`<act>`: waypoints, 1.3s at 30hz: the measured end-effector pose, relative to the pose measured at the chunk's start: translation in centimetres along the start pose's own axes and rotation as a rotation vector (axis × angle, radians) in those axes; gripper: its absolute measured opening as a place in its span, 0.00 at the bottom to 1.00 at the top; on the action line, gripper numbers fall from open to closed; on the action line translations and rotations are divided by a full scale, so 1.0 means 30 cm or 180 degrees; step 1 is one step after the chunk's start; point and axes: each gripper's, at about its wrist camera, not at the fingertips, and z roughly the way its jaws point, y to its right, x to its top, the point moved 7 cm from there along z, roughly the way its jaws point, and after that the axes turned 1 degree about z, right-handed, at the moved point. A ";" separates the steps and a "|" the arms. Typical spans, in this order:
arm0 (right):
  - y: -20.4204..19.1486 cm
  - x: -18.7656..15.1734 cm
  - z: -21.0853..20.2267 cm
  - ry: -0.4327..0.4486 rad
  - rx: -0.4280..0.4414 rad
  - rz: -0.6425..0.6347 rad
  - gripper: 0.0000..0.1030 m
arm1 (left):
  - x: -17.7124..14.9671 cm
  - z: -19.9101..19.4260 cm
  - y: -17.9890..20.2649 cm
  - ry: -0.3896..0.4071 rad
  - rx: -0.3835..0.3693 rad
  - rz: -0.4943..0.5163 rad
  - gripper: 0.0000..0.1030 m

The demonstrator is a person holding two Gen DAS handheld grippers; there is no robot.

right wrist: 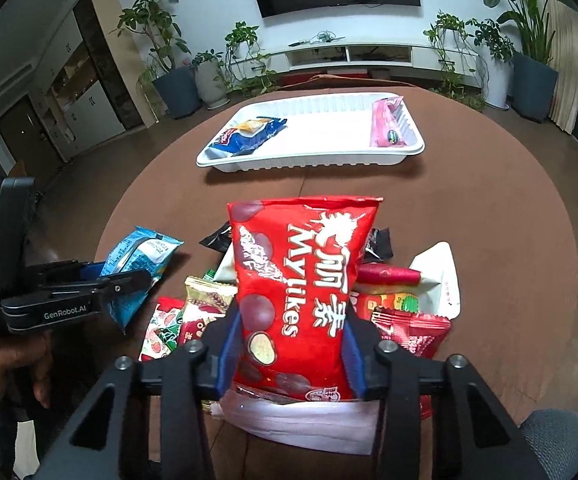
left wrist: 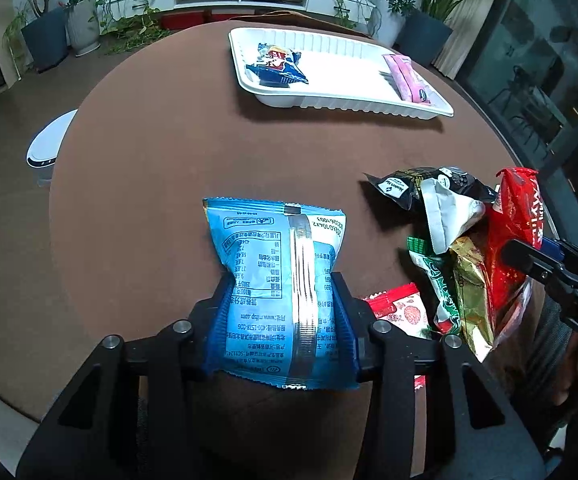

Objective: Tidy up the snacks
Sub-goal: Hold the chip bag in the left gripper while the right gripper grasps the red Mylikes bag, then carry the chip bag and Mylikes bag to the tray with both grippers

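Note:
My left gripper (left wrist: 283, 312) is shut on a light blue snack bag (left wrist: 277, 272), held above the round brown table (left wrist: 149, 168). It also shows from the side in the right wrist view (right wrist: 129, 276). My right gripper (right wrist: 291, 344) is shut on a red Mylikes bag (right wrist: 301, 284), lifted over a pile of snack packs (right wrist: 405, 312). The red bag also shows in the left wrist view (left wrist: 517, 216). A white tray (left wrist: 329, 96) at the table's far side holds a dark blue packet (left wrist: 277, 64) on its left and a pink packet (left wrist: 407, 78) on its right.
The snack pile (left wrist: 445, 248) lies at the table's near right: black, white, green, gold and red packs. A white stool (left wrist: 47, 144) stands left of the table. Potted plants and a white TV cabinet (right wrist: 349, 54) line the far wall.

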 end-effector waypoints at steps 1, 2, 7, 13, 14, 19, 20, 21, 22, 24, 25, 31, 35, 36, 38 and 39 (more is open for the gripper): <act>0.001 0.002 -0.002 0.0008 0.0009 0.0009 0.39 | 0.000 -0.003 0.000 0.0008 -0.0002 -0.0001 0.41; 0.001 0.003 -0.007 0.0022 0.0021 0.0022 0.38 | -0.001 -0.005 0.000 0.0013 -0.0003 -0.0005 0.41; -0.003 0.020 -0.029 0.0106 0.0063 0.0064 0.35 | -0.003 -0.025 0.000 0.0064 -0.0056 -0.0037 0.41; 0.010 0.055 -0.074 0.0274 0.0183 0.0212 0.34 | 0.001 -0.061 0.002 0.0149 -0.0153 -0.0087 0.41; 0.012 0.062 -0.082 0.0305 0.0210 0.0239 0.34 | 0.003 -0.069 0.003 0.0162 -0.0178 -0.0095 0.41; 0.019 0.094 -0.114 0.0412 0.0320 0.0329 0.34 | 0.016 -0.106 0.010 0.0225 -0.0296 -0.0150 0.41; 0.020 0.100 -0.117 0.0423 0.0339 0.0349 0.34 | 0.018 -0.111 0.011 0.0235 -0.0313 -0.0157 0.41; 0.026 0.105 -0.121 0.0437 0.0355 0.0373 0.34 | 0.022 -0.119 0.011 0.0247 -0.0344 -0.0171 0.41; 0.031 0.110 -0.125 0.0446 0.0371 0.0397 0.34 | 0.027 -0.125 0.012 0.0255 -0.0377 -0.0186 0.41; 0.048 0.122 -0.137 0.0475 0.0402 0.0462 0.34 | 0.040 -0.140 0.014 0.0281 -0.0426 -0.0210 0.41; 0.060 0.129 -0.142 0.0491 0.0399 0.0490 0.34 | 0.050 -0.146 0.013 0.0294 -0.0455 -0.0224 0.41; 0.207 0.212 -0.179 0.0640 0.0259 0.0723 0.34 | 0.163 -0.189 -0.028 0.0442 -0.0584 -0.0341 0.41; 0.323 0.300 -0.215 0.0787 0.0109 0.0854 0.34 | 0.278 -0.221 -0.049 0.0582 -0.0566 -0.0313 0.41; 0.349 0.330 -0.223 0.0823 0.0087 0.0870 0.34 | 0.311 -0.228 -0.052 0.0615 -0.0562 -0.0301 0.41; 0.387 0.393 -0.237 0.0895 0.0021 0.0855 0.34 | 0.383 -0.240 -0.055 0.0683 -0.0559 -0.0274 0.41; 0.394 0.421 -0.240 0.0916 0.0015 0.0840 0.34 | 0.424 -0.246 -0.055 0.0718 -0.0543 -0.0253 0.41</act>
